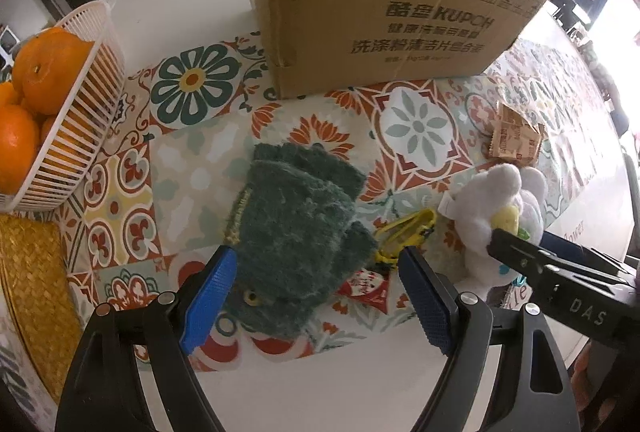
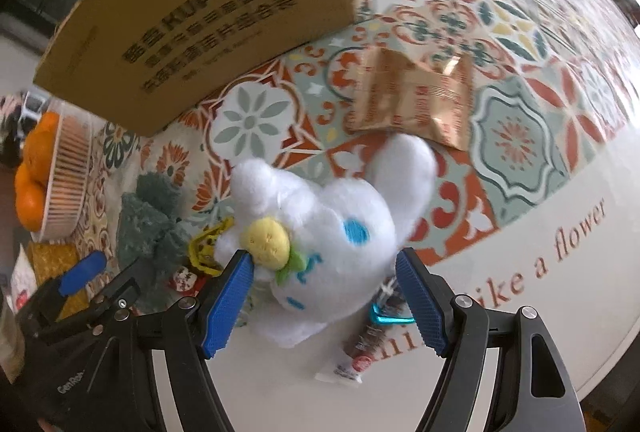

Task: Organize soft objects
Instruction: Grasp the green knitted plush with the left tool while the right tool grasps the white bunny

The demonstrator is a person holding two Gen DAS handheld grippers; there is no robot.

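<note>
on the patterned bench point(image 1: 192, 168), left gripper point(image 1: 316, 272) fingers spread around green plush point(image 1: 296, 232); right gripper point(image 2: 324, 272) fingers spread around white plush point(image 2: 320, 232). squeeze mid-body, lift toward cardboard box point(image 1: 384, 0).

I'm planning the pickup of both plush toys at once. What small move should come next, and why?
Probably close both tongs. The left tongs stand open astride the green plush, and the right tongs stand open around the white plush, so each toy already sits between blue pads. Neither looks gripped yet, and the cardboard box waits behind.
</note>
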